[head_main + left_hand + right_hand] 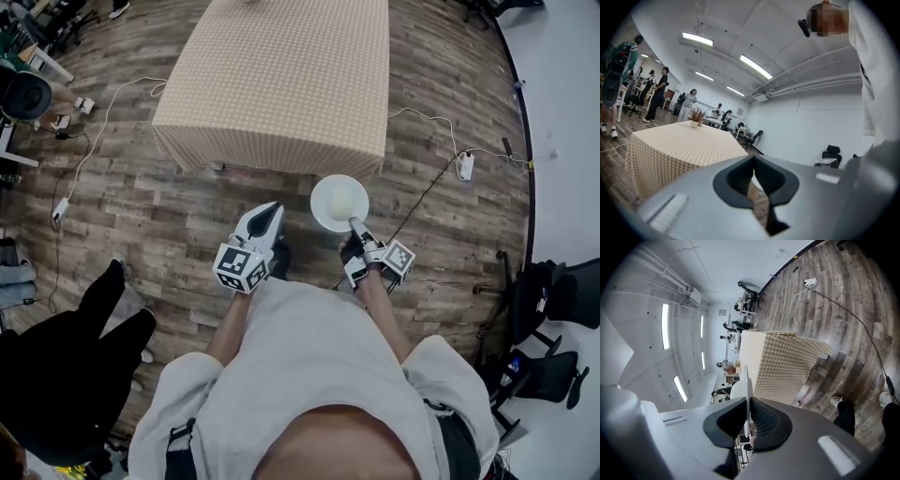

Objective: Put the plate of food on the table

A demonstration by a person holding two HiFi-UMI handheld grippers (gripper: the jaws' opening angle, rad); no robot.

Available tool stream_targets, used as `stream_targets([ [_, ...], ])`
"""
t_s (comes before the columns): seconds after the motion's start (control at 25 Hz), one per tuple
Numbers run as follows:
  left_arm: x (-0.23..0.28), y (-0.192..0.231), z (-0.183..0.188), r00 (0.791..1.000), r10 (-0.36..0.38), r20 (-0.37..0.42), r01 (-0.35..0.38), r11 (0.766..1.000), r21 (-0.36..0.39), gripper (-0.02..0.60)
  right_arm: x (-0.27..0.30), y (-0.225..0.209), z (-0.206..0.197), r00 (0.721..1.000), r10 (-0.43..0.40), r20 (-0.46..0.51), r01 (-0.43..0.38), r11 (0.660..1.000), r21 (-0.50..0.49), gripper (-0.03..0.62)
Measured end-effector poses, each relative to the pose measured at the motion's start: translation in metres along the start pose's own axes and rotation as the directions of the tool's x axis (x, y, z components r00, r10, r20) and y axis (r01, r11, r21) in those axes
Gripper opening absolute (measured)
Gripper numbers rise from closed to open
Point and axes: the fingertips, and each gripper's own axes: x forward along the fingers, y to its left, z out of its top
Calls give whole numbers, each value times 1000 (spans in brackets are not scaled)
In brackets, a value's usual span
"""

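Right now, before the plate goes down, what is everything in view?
table: one, beige checked cloth, ahead of the person
potted plant: one, brownish, on the table's far end
plate: one, white, held short of the table; no food can be made out
power strip: one, white, floor right of the table
cables: several, white and dark, across the wood floor
office chairs: at least two, black, right edge
bystander: one, in black, lower left
left gripper: one, white and black, jaws together, empty
right gripper: one, white and black, shut on the plate's rim
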Motion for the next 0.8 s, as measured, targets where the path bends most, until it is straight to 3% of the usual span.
stream_targets([
  [0.44, 60, 90, 48, 996, -81, -33, 80, 997, -18, 9, 106, 53, 19, 998, -7, 68, 6, 1000, 19, 18],
  [0.8, 83, 141, 64, 994, -100, -45, 99, 995, -33, 9, 154, 70, 22, 996, -21, 89, 20, 1000, 17, 18],
])
